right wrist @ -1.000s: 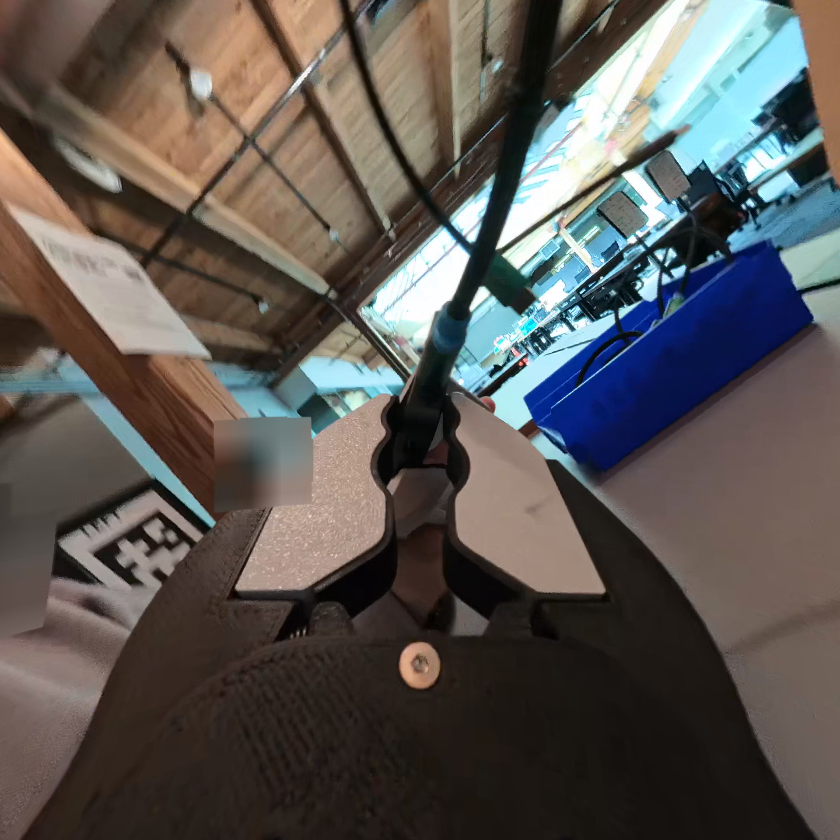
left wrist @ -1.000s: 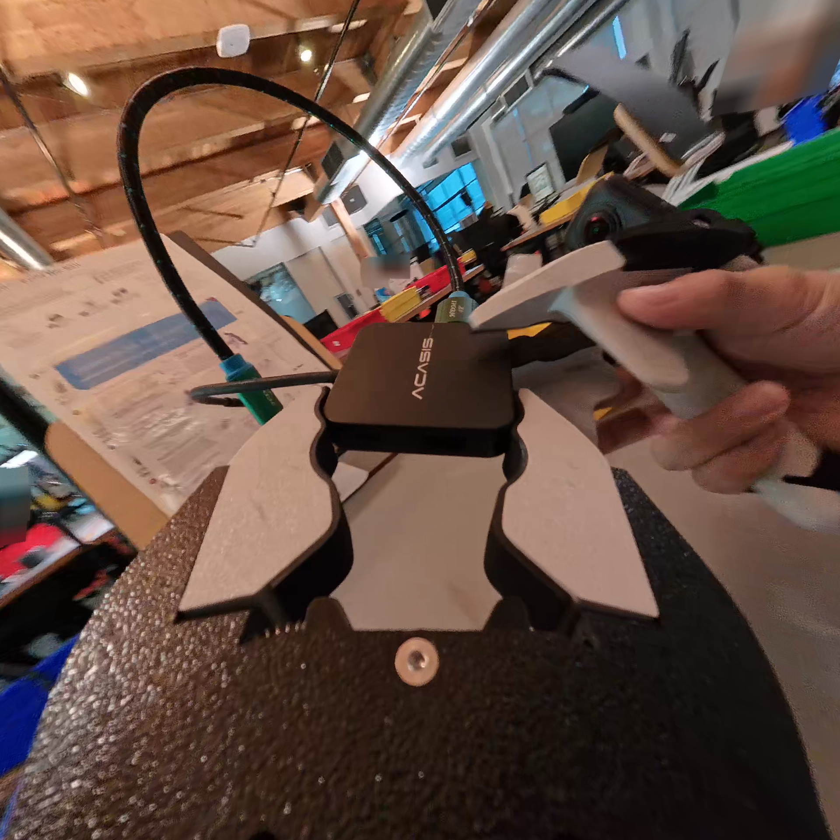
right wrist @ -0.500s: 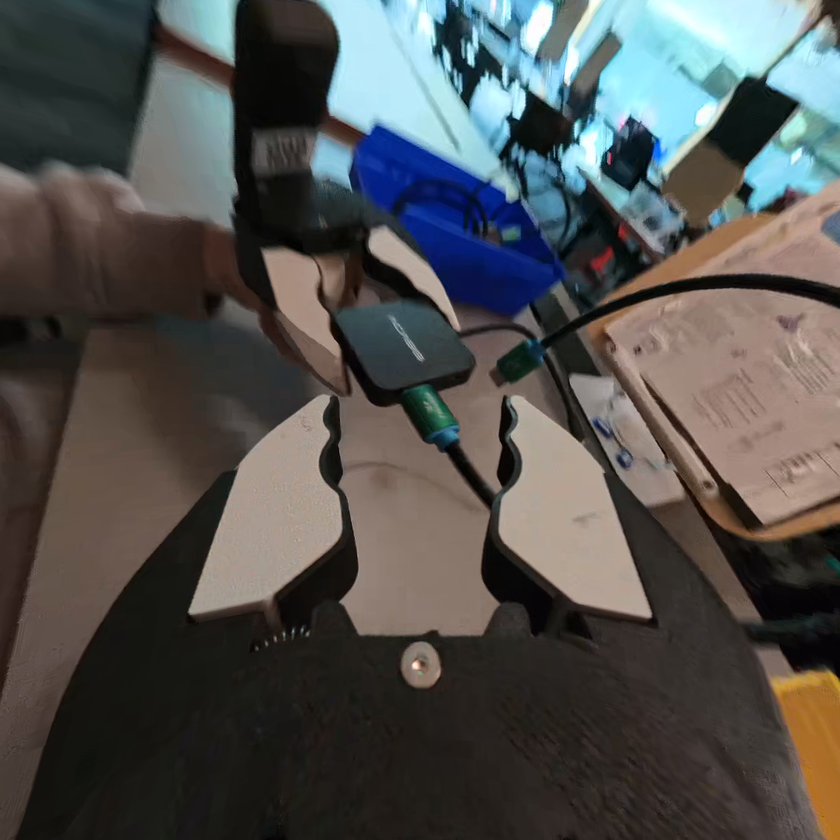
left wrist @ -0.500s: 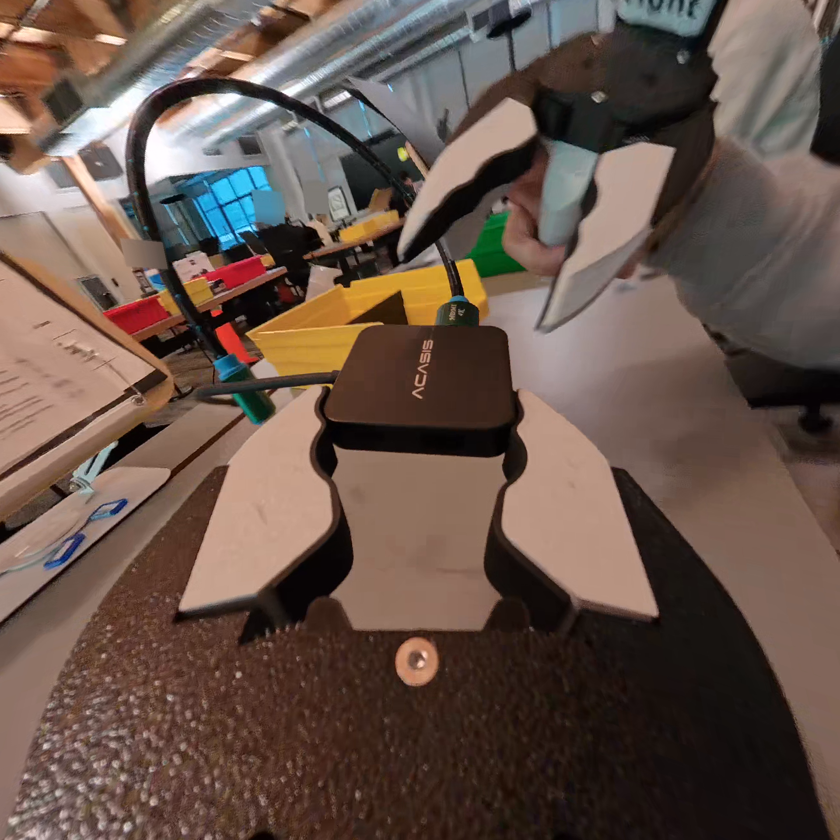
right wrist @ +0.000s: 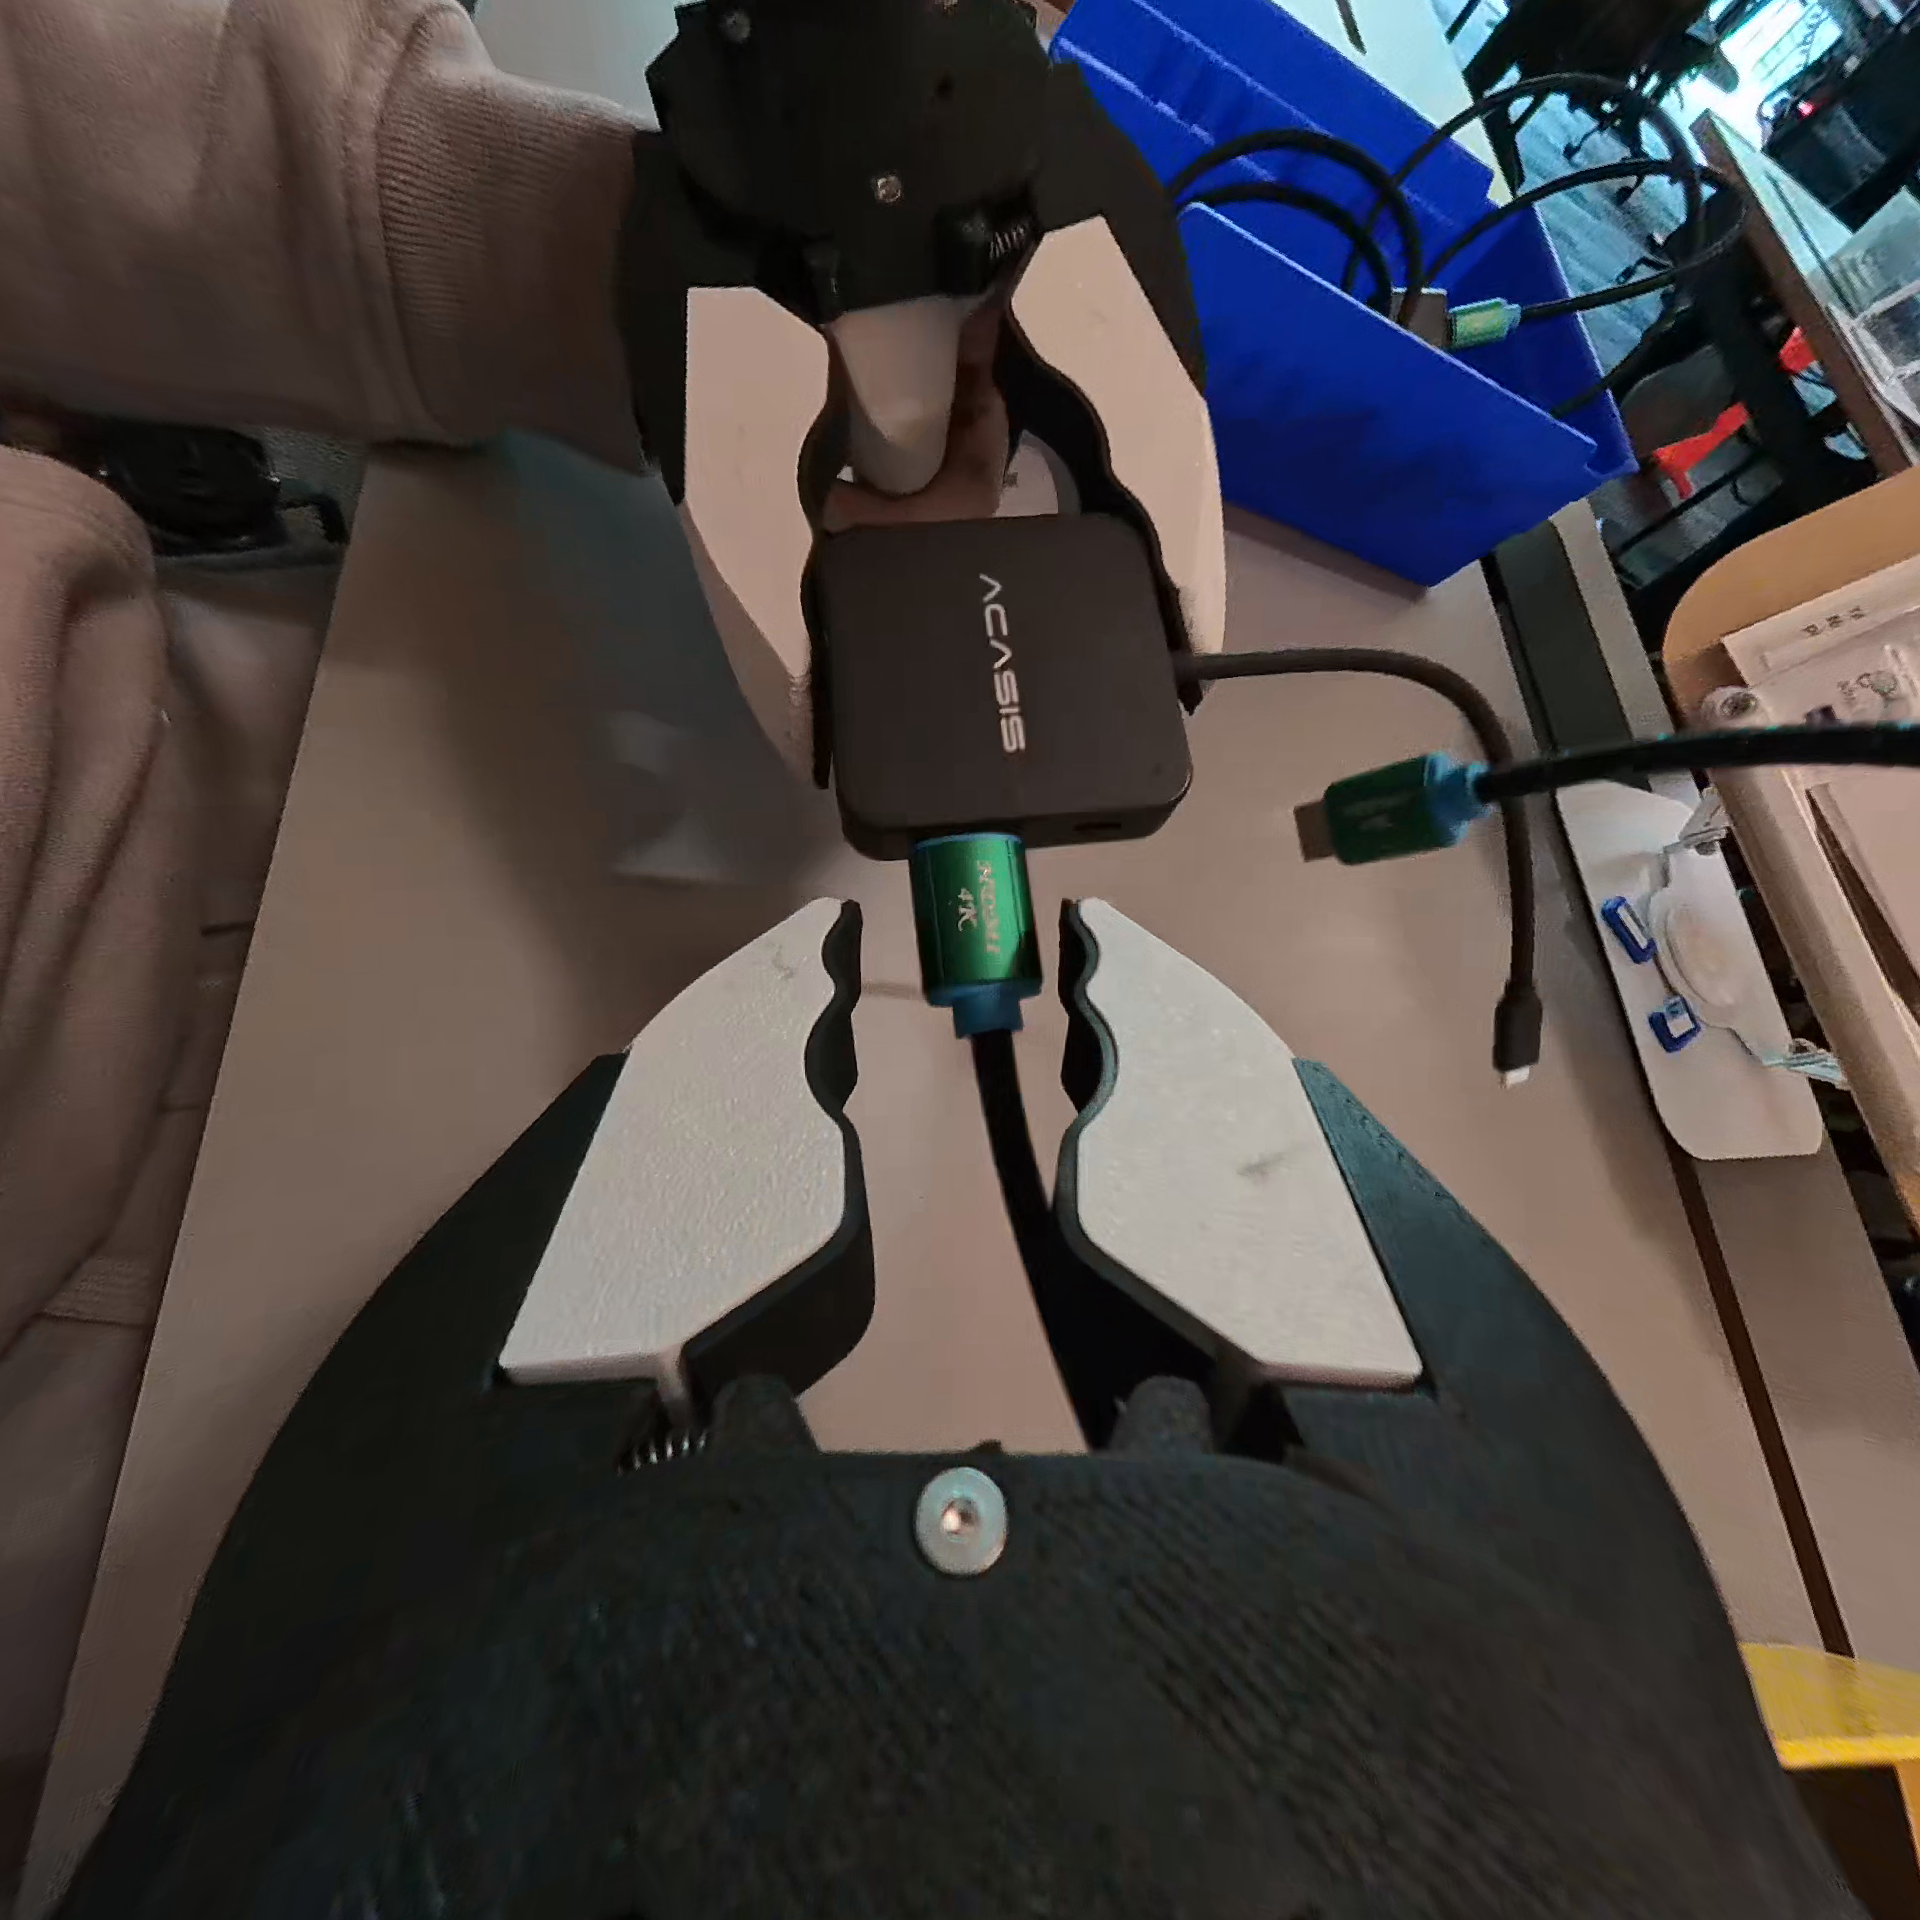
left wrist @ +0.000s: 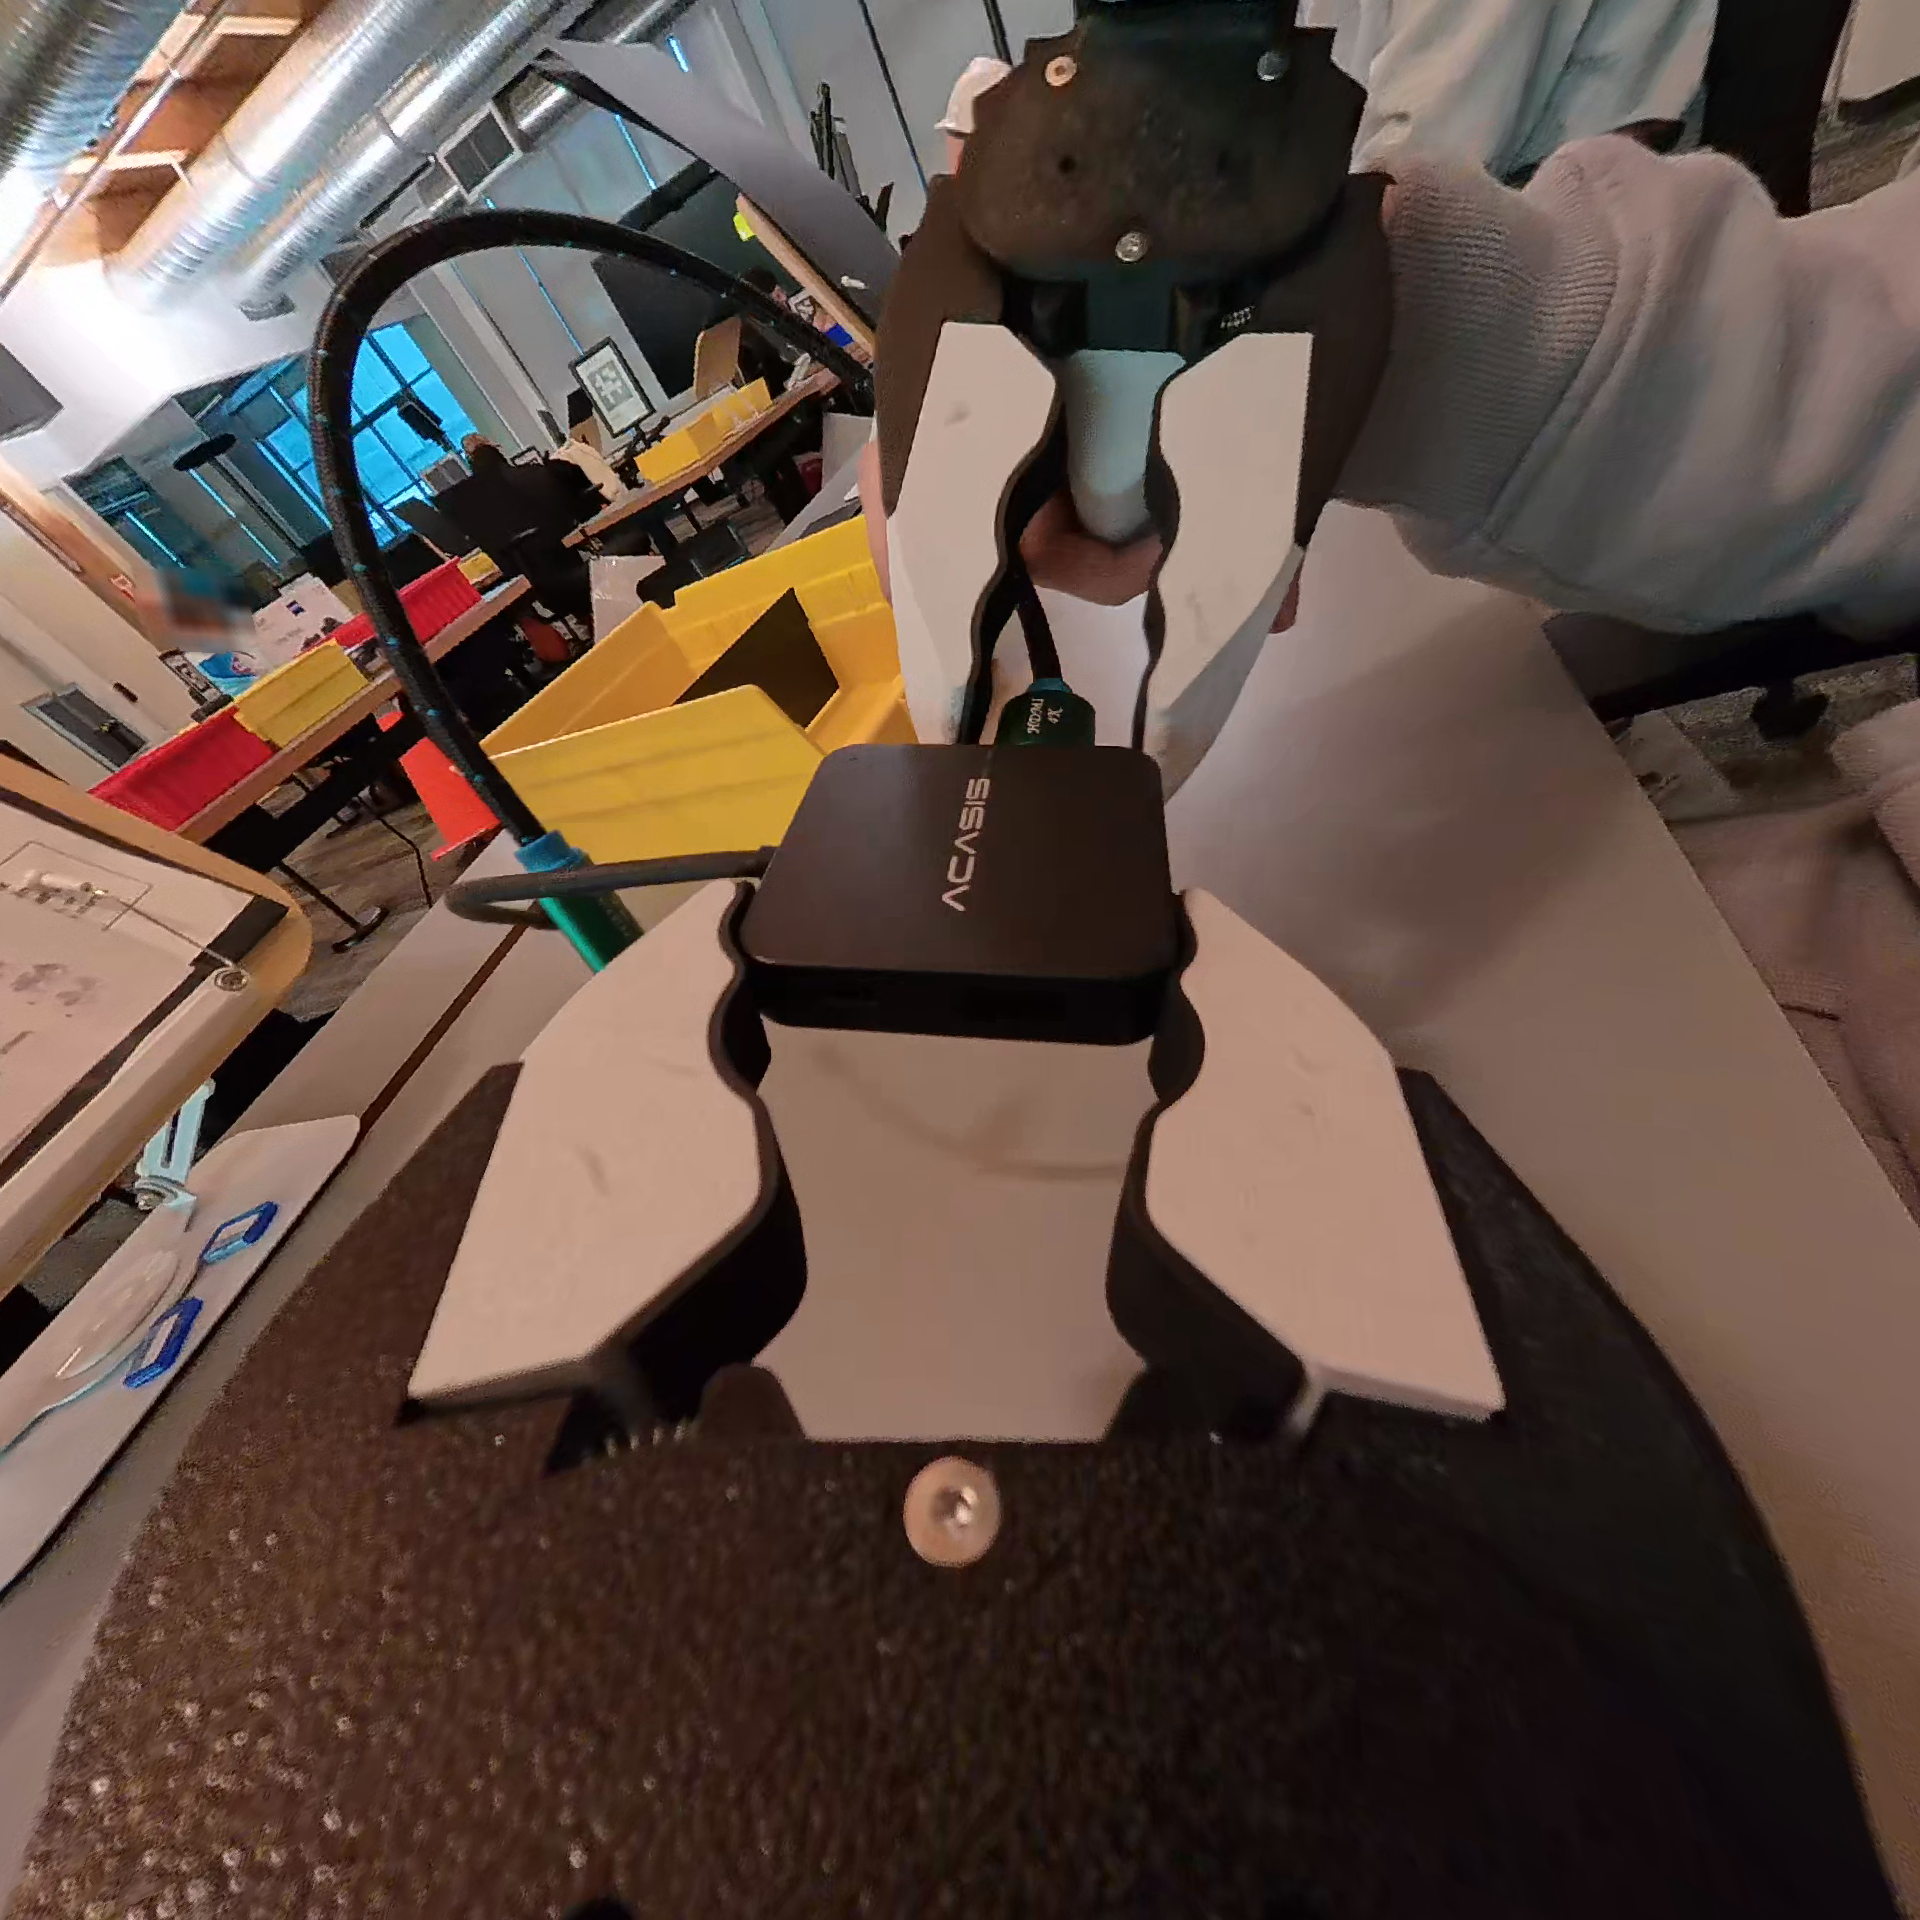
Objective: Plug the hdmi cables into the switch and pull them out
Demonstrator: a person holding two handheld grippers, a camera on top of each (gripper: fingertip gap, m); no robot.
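The left gripper [left wrist: 956, 935] is clamping the black switch [right wrist: 997, 675] just above the table [right wrist: 468, 935]; the right gripper [right wrist: 961, 935] is sitting with jaws apart around the plugged green plug [right wrist: 975, 925]. If the right jaws are closing on the cable rather than the plug, the pull may be straining it. Only the right wrist view is showing the loose second plug [right wrist: 1387, 810] lying beside the switch
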